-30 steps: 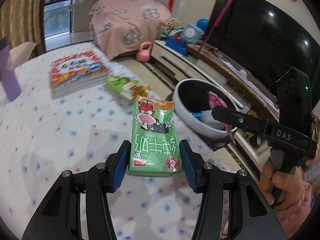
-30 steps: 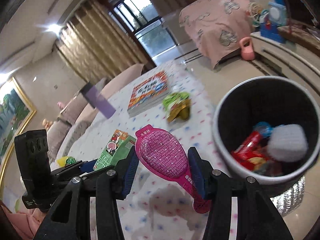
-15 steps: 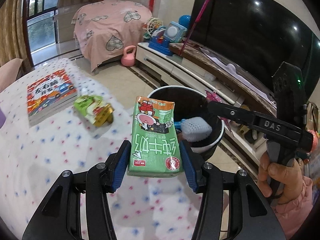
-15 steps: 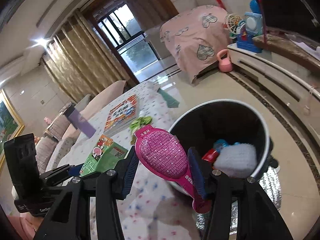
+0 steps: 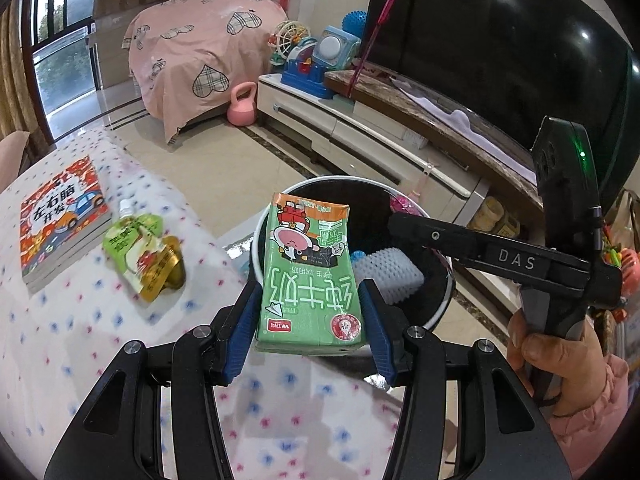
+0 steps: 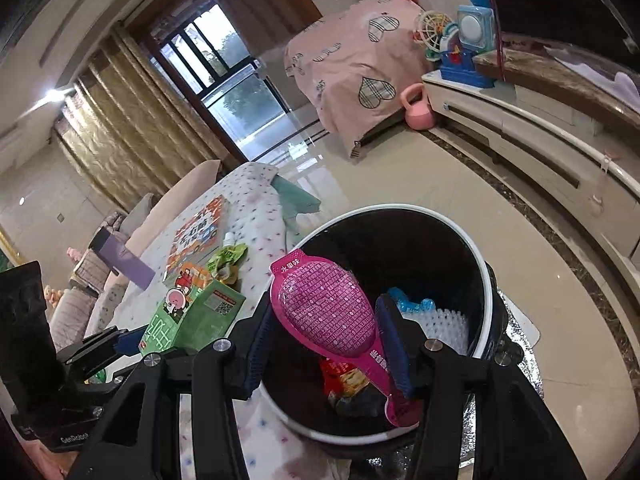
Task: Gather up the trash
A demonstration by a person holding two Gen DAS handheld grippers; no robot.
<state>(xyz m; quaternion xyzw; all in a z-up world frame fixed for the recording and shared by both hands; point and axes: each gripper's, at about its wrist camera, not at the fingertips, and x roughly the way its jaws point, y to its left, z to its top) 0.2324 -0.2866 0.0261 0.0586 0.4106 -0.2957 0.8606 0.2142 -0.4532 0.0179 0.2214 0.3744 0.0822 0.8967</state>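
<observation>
My left gripper [image 5: 310,322] is shut on a green milk carton [image 5: 310,280] and holds it over the near rim of the round bin [image 5: 256,240]. My right gripper [image 6: 326,344] is shut on a flat pink wrapper [image 6: 328,312] above the bin's [image 6: 486,280] opening. Inside the bin lie a white foam net [image 6: 444,326], a blue piece and red wrappers. In the right wrist view the left gripper [image 6: 132,338] with its carton [image 6: 188,316] shows at the left. A green and gold drink pouch [image 5: 144,256] lies on the dotted tablecloth.
A picture book [image 5: 60,224] lies on the table [image 5: 80,320] beyond the pouch. A TV cabinet [image 5: 360,120] with toys and a large television [image 5: 500,52] stand behind the bin. A pink kettlebell [image 5: 242,106] sits on the tiled floor by a covered piece of furniture.
Both grippers have swung from over the table toward the bin, each still holding its item. The carton and the pink wrapper now hang over the bin, which looks closer.
</observation>
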